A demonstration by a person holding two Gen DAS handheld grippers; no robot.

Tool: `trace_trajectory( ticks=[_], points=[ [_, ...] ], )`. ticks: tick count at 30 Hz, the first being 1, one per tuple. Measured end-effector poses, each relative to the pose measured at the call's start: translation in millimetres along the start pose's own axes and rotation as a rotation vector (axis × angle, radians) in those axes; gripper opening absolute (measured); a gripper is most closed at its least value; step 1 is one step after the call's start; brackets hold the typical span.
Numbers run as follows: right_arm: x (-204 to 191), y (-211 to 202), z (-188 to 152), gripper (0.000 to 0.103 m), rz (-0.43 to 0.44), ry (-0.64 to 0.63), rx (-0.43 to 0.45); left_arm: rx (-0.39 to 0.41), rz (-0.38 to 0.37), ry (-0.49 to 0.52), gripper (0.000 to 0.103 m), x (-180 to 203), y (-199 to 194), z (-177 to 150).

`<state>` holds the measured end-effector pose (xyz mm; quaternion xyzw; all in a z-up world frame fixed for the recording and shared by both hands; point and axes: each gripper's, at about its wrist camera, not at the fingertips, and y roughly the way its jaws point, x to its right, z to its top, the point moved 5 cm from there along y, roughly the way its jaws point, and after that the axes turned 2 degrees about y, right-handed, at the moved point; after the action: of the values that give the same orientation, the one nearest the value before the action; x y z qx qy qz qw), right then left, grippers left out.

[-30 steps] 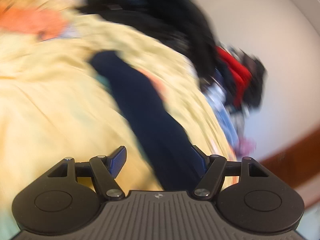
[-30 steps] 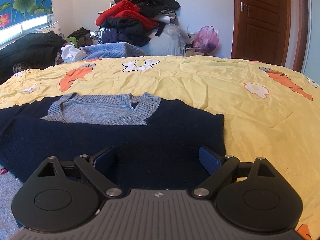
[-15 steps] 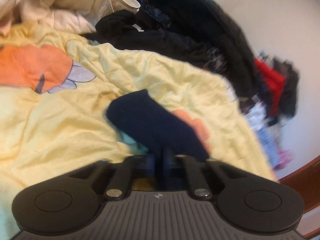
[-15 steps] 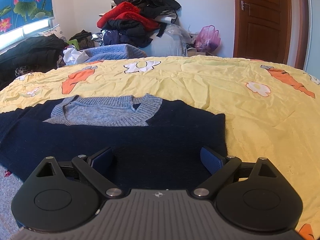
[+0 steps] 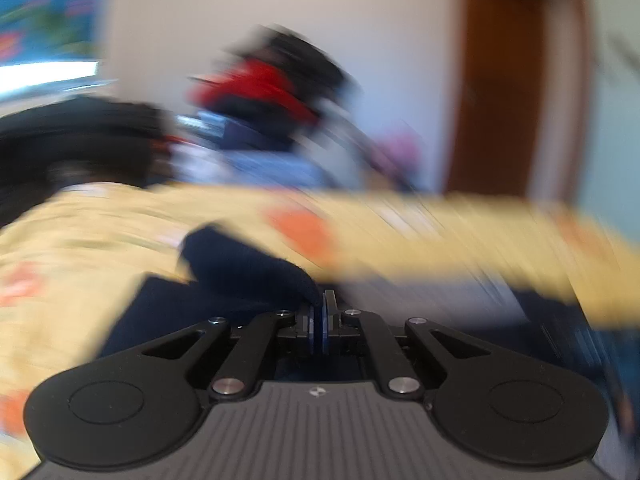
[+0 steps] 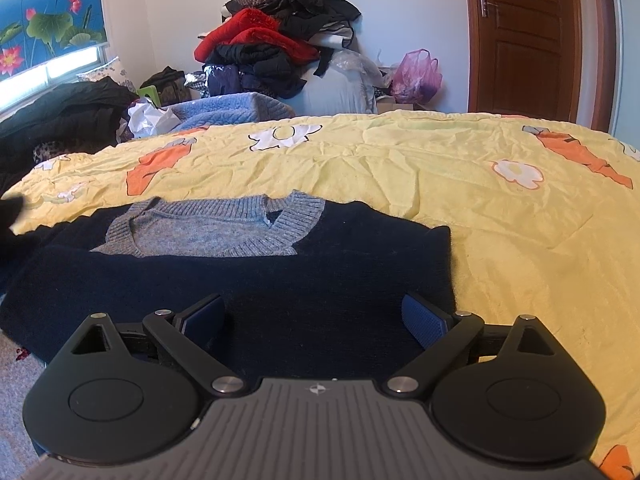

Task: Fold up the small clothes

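Two tongs, left (image 5: 319,322) pinching blurred navy sweater (image 6: 248,280) sleeve, right (image 6: 316,314) spread, hem hidden.

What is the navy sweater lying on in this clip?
The navy sweater lies flat on a yellow bedsheet printed with carrots and flowers. The sheet under the sweater is covered, and so is whatever lies beneath the sheet.

Open yellow bedspread (image 6: 460,200) right of and beyond the navy sweater (image 6: 248,280); hemmed by dark coats (image 6: 60,116) left, clothes pile (image 6: 276,40) behind.
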<state>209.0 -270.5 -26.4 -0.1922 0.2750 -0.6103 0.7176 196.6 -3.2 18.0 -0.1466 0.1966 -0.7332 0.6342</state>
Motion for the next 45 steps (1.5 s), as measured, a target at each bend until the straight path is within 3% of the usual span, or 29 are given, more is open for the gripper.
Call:
trace_trajectory(
  ticks=[3, 5, 6, 9, 10, 13, 17, 23, 26, 29, 31, 32, 33, 36, 38, 39, 45],
  points=[
    [1, 0, 0, 0.095, 0.006, 0.009, 0.003, -0.124, -0.067, 0.162, 0.007, 54, 12, -26],
    [1, 0, 1, 0.095, 0.006, 0.009, 0.003, -0.125, -0.080, 0.216, 0.012, 61, 5, -32],
    [1, 0, 1, 0.095, 0.007, 0.010, 0.003, -0.111, -0.080, 0.228, 0.023, 59, -2, -33],
    [3, -1, 1, 0.096, 0.019, 0.023, 0.007, -0.036, -0.070, 0.181, 0.077, 38, -28, -33],
    [4, -1, 1, 0.096, 0.023, 0.027, 0.008, 0.005, -0.078, 0.130, 0.082, 26, -39, -34],
    [4, -1, 1, 0.096, 0.027, 0.031, 0.009, 0.003, -0.134, -0.036, 0.082, -4, -53, -39],
    [3, -1, 1, 0.096, 0.025, 0.029, 0.009, -0.097, -0.105, -0.197, 0.082, -29, -43, -60],
    [-3, -7, 7, 0.096, -0.009, 0.042, -0.010, -0.053, -0.089, -0.414, 0.082, -60, -47, -66],
    [-17, -28, 16, 0.095, 0.132, 0.168, -0.002, -0.037, -0.103, -0.467, 0.082, -67, -50, -68],
    [-48, -29, 17, 0.093, 0.273, 0.203, -0.123, -0.038, -0.103, -0.484, 0.082, -69, -47, -68],
    [-66, -18, 11, 0.079, 0.301, 0.176, -0.216, -0.036, -0.100, -0.484, 0.082, -70, -45, -67],
    [-72, -11, 7, 0.075, 0.283, 0.157, -0.248, -0.036, -0.097, -0.483, 0.082, -70, -44, -67],
    [-75, -6, 4, 0.064, 0.255, 0.147, -0.263, -0.035, -0.095, -0.484, 0.082, -70, -43, -67],
    [-80, -3, 1, 0.061, 0.255, 0.197, -0.245, -0.032, -0.093, -0.491, 0.082, -71, -42, -66],
    [-84, -4, 1, 0.044, 0.279, 0.205, -0.257, -0.033, -0.094, -0.495, 0.082, -72, -41, -66],
    [-86, -5, 1, 0.027, 0.284, 0.198, -0.263, -0.033, -0.095, -0.495, 0.082, -72, -42, -66],
    [-94, -20, 16, 0.019, 0.260, 0.095, -0.175, -0.033, -0.093, -0.495, 0.082, -72, -42, -66]
  ],
)
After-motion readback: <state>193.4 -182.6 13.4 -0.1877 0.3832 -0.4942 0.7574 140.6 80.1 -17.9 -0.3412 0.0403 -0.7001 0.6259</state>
